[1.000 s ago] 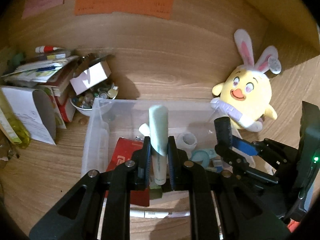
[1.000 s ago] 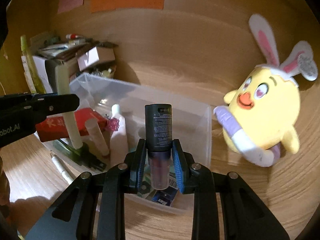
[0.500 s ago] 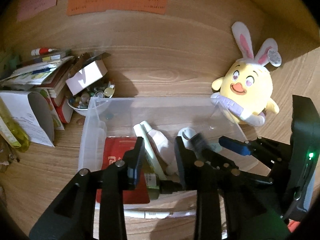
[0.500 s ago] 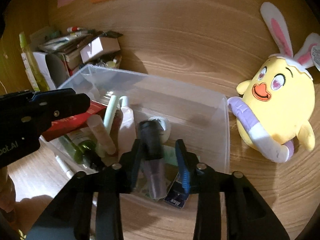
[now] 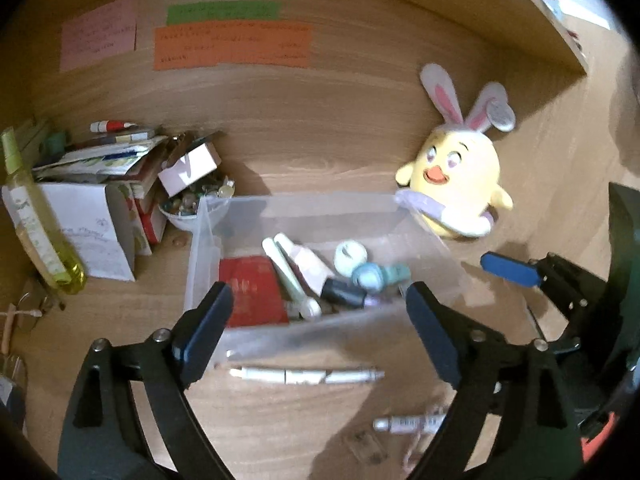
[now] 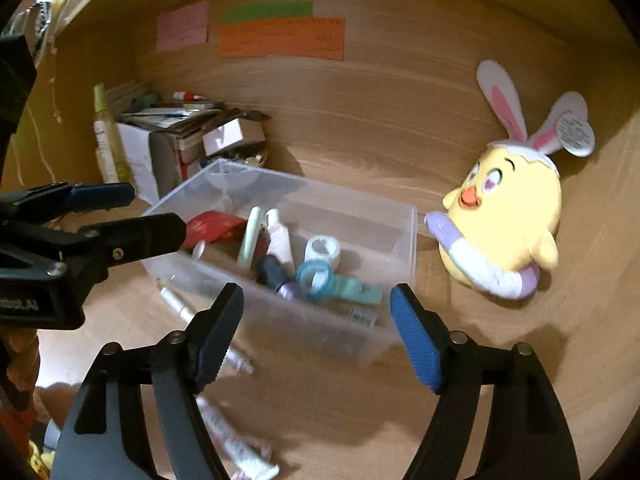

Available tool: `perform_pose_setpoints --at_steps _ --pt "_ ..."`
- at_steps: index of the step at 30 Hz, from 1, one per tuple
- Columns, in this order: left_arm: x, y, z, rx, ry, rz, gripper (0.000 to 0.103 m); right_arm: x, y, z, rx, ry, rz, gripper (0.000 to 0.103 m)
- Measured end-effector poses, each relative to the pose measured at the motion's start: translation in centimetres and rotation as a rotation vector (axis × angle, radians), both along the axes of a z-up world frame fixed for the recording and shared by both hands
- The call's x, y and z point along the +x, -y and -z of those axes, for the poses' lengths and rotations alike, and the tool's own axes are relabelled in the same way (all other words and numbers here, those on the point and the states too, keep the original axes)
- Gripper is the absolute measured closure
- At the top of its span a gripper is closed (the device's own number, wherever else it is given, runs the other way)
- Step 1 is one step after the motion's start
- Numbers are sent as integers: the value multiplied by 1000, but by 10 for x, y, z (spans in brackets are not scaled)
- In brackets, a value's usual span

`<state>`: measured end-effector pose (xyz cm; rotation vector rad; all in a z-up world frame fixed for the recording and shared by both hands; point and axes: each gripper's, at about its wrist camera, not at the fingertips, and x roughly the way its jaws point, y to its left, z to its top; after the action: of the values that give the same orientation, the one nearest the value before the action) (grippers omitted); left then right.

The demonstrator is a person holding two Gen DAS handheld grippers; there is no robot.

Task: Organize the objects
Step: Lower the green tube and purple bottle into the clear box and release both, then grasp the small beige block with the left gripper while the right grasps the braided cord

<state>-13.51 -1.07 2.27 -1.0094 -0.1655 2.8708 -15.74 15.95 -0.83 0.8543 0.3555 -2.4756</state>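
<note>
Both tubes, pale green tube (image 5: 289,276) and dark bottle (image 5: 343,291), now lie dropped in the clear bin (image 5: 204,240); left tongs (image 5: 318,328) and right tongs (image 6: 316,328) hang wide, empty. Next, likely, the white pen (image 5: 304,376) on the counter (image 5: 280,432), just outside the bin's front wall: go low.

Little can be read. On the black body of the left gripper (image 6: 120,222), at nine o'clock in the right wrist view, white letters show what looks like "bot.AI", cut off by the frame edge. The orange paper note (image 6: 282,38), the green paper note (image 6: 269,10) and the pink paper note (image 6: 183,25) at twelve o'clock carry handwriting too blurred to make out.
</note>
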Motion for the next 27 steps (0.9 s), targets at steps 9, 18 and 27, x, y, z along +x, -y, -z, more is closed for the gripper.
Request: perform_pose_setpoints --at_steps 9,18,27 --pt "36 -11 38 -75 69 8 12 52 -21 33 0 63 -23 30" --pt "80 0 67 -88 120 -15 12 100 -11 61 -55 141 -130 49" --pt "103 3 79 -76 141 -3 12 97 6 91 -11 210 -157 89"
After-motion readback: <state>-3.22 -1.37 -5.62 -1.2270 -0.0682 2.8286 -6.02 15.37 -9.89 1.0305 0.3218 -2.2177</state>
